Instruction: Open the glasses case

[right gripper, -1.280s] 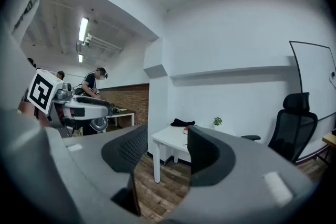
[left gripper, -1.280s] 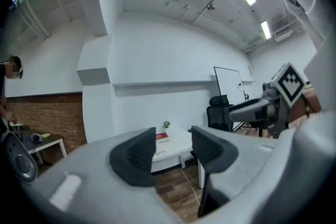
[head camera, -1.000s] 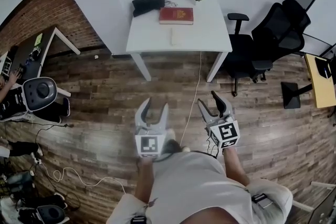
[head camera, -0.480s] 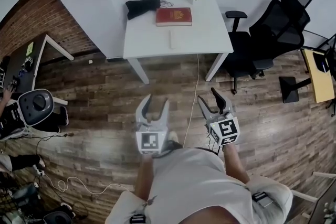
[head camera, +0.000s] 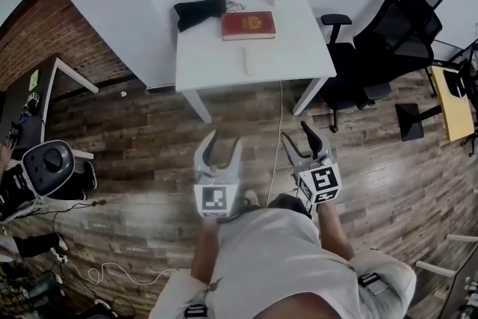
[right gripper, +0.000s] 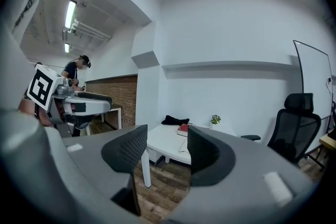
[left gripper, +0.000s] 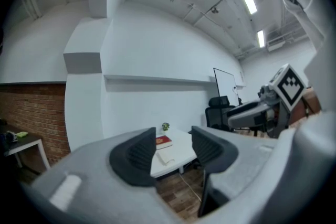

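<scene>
Wood-plank floor [head camera: 134, 131] lies between the person and the white table [head camera: 216, 56] at twelve o'clock, now slightly nearer, where the pale oblong glasses case [head camera: 247, 60], I judge, waits untouched, left tongs [head camera: 223, 140] and right tongs [head camera: 296, 134] spread, empty.

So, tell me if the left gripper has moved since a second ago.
Yes. The left gripper has come nearer the white table: the strip of floor between them is narrower in the head view.

White glasses case [head camera: 247, 60] on table [head camera: 299, 48]
</scene>
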The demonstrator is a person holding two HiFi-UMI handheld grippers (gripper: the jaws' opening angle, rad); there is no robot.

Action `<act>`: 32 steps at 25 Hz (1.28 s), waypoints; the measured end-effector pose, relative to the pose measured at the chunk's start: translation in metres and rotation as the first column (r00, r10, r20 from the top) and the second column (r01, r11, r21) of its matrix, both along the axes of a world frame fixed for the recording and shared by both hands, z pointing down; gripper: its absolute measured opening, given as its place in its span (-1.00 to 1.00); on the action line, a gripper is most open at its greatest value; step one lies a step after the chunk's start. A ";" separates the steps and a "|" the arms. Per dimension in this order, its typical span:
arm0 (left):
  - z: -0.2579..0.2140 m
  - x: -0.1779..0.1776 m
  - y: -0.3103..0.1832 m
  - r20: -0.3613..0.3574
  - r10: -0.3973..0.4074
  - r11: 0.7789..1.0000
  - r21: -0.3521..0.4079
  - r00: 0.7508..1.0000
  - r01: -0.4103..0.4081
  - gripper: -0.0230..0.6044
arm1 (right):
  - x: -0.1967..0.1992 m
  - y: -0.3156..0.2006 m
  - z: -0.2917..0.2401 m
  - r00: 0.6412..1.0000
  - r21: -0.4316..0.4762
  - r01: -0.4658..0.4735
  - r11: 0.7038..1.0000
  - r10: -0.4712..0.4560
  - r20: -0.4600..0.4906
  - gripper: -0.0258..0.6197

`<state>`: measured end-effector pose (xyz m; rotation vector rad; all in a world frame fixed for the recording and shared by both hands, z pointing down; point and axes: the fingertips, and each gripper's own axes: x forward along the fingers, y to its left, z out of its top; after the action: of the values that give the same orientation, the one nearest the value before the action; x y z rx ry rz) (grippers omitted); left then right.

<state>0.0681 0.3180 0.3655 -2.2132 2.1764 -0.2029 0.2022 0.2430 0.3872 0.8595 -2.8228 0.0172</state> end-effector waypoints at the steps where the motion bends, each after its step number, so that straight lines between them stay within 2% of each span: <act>1: 0.000 -0.003 -0.002 -0.002 0.003 1.000 0.003 1.000 -0.003 -0.25 | -0.003 -0.001 0.000 1.000 0.001 -0.005 1.000 0.005 -0.002 -0.22; 9: 0.001 -0.019 -0.014 -0.032 0.021 1.000 0.002 0.999 -0.021 -0.25 | -0.017 -0.010 0.000 0.999 0.003 -0.028 1.000 0.028 -0.020 -0.22; 13: -0.001 -0.022 -0.021 -0.007 0.034 0.999 0.029 0.999 -0.034 -0.25 | -0.021 -0.014 -0.001 0.999 0.005 -0.025 1.000 0.025 -0.025 -0.22; 16: 0.002 -0.026 -0.030 -0.021 0.030 0.999 0.013 0.999 -0.030 -0.25 | -0.027 -0.023 0.000 0.999 0.005 -0.024 1.000 0.024 -0.023 -0.22; 22: 0.007 -0.035 -0.059 -0.033 0.026 1.000 -0.009 0.999 -0.026 -0.25 | -0.035 -0.053 0.006 0.999 -0.010 -0.025 1.000 0.025 -0.021 -0.22; 25: 0.007 -0.041 -0.077 -0.009 0.027 1.000 -0.010 1.000 -0.027 -0.25 | -0.041 -0.071 0.006 1.000 -0.018 -0.021 1.000 0.021 -0.022 -0.22; 32: 0.003 -0.062 -0.115 -0.010 -0.001 1.000 -0.005 1.000 0.001 -0.25 | -0.066 -0.113 0.004 1.000 -0.026 0.010 1.000 -0.011 -0.022 -0.22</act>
<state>0.0061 0.2034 0.3681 -2.2206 2.1851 -0.1974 0.1364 0.1296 0.3908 0.8343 -2.8001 0.0427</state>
